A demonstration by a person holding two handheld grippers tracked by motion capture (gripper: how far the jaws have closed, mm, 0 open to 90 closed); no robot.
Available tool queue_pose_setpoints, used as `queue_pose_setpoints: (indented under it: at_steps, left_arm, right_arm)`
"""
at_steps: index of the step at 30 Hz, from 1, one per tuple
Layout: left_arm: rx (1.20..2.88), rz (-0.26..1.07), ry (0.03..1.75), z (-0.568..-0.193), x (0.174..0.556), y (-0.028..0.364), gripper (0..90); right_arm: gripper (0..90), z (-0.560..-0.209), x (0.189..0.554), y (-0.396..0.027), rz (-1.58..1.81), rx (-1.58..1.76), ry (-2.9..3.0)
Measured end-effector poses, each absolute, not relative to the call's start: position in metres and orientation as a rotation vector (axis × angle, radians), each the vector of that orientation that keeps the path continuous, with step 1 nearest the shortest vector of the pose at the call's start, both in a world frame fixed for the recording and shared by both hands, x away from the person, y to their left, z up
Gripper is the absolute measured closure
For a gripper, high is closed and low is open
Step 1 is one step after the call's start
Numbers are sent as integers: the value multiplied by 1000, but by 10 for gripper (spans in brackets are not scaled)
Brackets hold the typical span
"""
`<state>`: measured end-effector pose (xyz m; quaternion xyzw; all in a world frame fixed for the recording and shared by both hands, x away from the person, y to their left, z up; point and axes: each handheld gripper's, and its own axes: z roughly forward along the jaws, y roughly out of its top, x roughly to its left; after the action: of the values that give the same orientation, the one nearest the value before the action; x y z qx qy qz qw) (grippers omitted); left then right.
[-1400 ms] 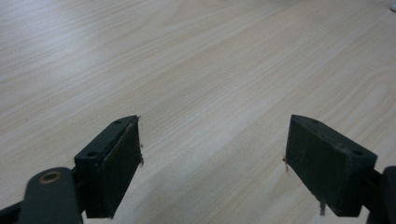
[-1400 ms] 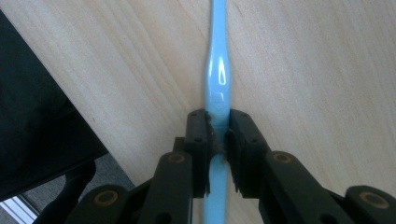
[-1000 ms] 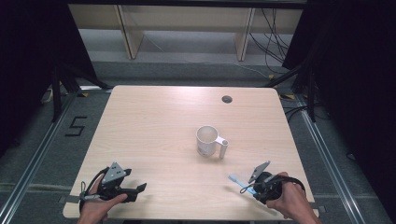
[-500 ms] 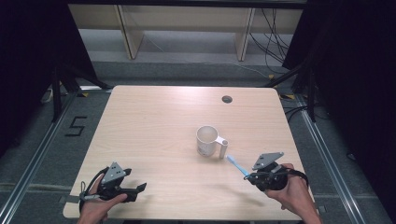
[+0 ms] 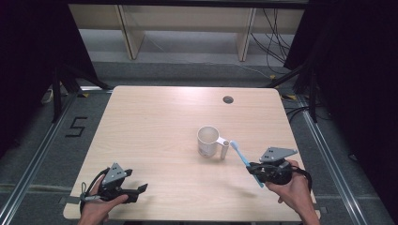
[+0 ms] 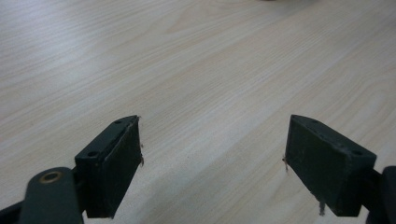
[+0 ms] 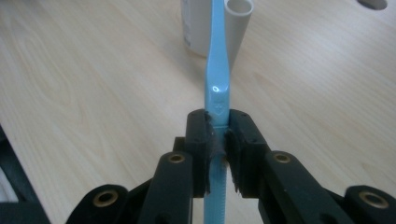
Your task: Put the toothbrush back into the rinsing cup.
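High view has the wooden tabletop carrying a white mug right of its centre, nothing visible inside it. Near the front left corner the left gripper rests with jaws spread and bare. Toward the front right corner the right gripper pinches a light blue toothbrush, whose head reaches just beside the mug's handle.

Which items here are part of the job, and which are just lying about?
In the job:
- blue toothbrush, clamped in the right gripper, head pointing toward the mug
- white mug, upright mid-table

Lying about:
- left gripper, open over bare table
- round hole near the table's far edge
- shelving behind
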<state>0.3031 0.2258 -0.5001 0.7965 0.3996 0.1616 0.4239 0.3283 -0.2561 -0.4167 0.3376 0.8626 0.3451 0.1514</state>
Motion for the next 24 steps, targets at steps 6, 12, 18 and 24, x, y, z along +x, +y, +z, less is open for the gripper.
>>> queue_pose_setpoints:
  at_steps: [6,12,18,24]
  left_arm:
    - [1997,399,993,-500,303,226,178]
    - [2017,403,984,-499,303,228,178]
    - [2014,407,993,-500,303,227,178]
    - [2018,405,989,-499,303,227,176]
  right_arm:
    - [791,-417,333,-254,1074,988,2415]
    - [791,-416,337,-253,1122,983,2381]
    - [791,-416,341,-254,1149,958,2341]
    - [791,-414,345,-255,1203,967,2298]
